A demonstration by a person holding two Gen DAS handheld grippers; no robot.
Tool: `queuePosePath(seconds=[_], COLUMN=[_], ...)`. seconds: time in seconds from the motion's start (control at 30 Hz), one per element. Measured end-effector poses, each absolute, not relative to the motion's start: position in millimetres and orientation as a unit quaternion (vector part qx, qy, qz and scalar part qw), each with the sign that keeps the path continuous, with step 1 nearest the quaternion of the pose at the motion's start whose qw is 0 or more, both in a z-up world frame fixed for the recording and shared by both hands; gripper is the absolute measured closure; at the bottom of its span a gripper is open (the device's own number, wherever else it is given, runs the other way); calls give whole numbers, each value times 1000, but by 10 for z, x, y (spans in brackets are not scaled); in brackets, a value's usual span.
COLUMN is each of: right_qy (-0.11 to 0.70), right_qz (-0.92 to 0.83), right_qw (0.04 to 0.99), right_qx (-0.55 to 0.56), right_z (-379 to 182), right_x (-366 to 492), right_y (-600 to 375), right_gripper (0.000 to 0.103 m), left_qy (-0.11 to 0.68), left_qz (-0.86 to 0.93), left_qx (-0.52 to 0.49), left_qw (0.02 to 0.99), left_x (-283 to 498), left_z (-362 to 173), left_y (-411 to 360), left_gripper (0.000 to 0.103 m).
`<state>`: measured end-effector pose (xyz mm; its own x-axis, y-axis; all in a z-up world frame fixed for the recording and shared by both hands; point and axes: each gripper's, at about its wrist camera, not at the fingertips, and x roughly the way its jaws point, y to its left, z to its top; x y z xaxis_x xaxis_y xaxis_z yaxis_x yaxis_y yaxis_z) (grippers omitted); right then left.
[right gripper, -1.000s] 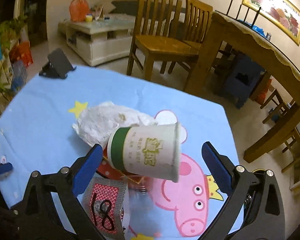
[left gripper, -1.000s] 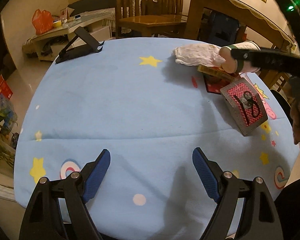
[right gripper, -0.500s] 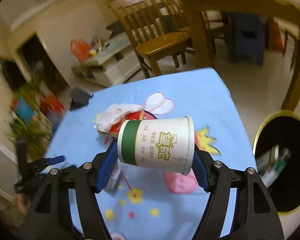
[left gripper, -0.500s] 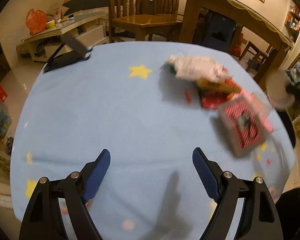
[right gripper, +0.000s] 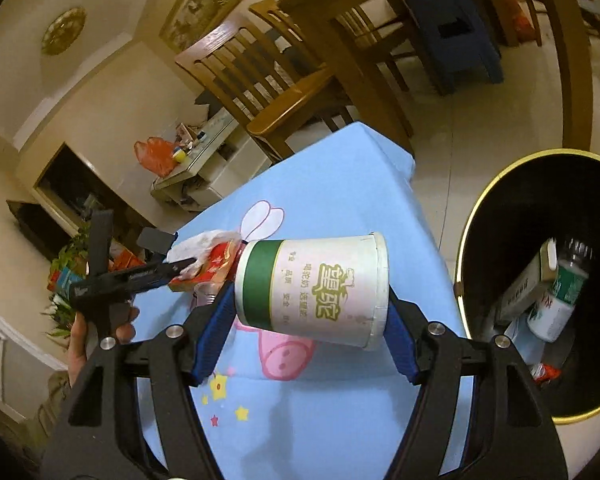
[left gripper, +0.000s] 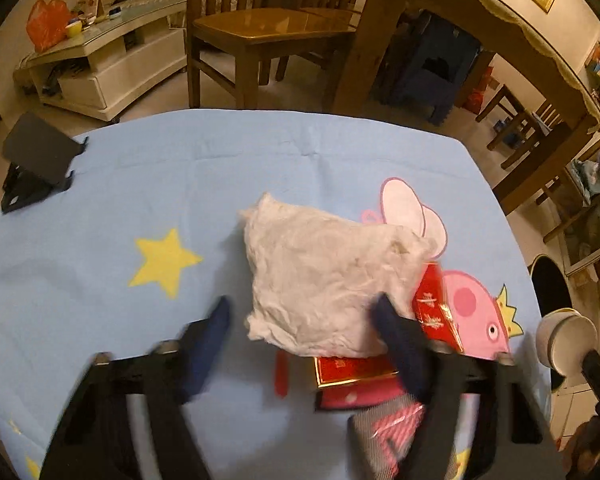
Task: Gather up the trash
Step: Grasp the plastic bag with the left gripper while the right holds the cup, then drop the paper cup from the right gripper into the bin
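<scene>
partly blurred left fingers [left gripper: 224,320] closing around tissue [left gripper: 324,276]; right fingers [right gripper: 220,320] clamping cup [right gripper: 314,290]

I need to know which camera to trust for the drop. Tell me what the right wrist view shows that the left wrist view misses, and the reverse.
Only the right wrist view shows the inside of the trash bin, already holding a bottle and a carton, and the right gripper with its jaws clamped on the paper cup's sides.

Only the left wrist view shows the yellow star and the left gripper's jaws closing around the crumpled tissue.

Both show the cup, the tissue, the red packets and the blue tablecloth.
</scene>
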<state>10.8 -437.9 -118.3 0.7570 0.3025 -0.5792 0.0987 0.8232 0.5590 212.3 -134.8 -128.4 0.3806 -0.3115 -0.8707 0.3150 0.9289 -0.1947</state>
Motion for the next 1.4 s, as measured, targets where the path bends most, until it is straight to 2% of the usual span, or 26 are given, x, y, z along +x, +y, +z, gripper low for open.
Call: queuePosePath(seconds=[0.03,0.07,0.13,0.2,0.53,0.8,0.97,1.1,1.4], right_qy=[344,343,340,336,328,317,303,281,246], right_qz=[59,60,62,63,61,46,25,7,-63], right_qw=[893,894,898,900,903,905,909,912,916], right_qx=[286,282,274,272,270,279,285,297,311], right_z=[-1162,-1156,-1127,-1112,-1077,-1070,-1028,-974,-893], right_x=[111,119,105,79,9,-89,-203,-325,-616], right_y=[-4369,-4339,-4304,-4308,-4294,-4371,-4485,-4628,-5087], right_gripper=[35,35,35,35,35,35,35,35,35], left_qy=[522,518,498,480,412,390,314,284,304], left_qz=[-197,-197,-164,-147,-47,-36,-47,-110,-276], left_qx=[-8,-9,14,20,18,23,41,42,27], left_qw=[830,832,852,865,910,920,947,952,911], left_x=[2126,2118,2057,1962,1467,1238,990,867,743], left_z=[-1270,-1257,-1168,-1082,-715,-517,-99,223,340], left_y=[-1351,-1344,-1317,-1243,-462,-398,-604,-865,-1598], left_gripper=[64,71,95,98,99,99,100,100,100])
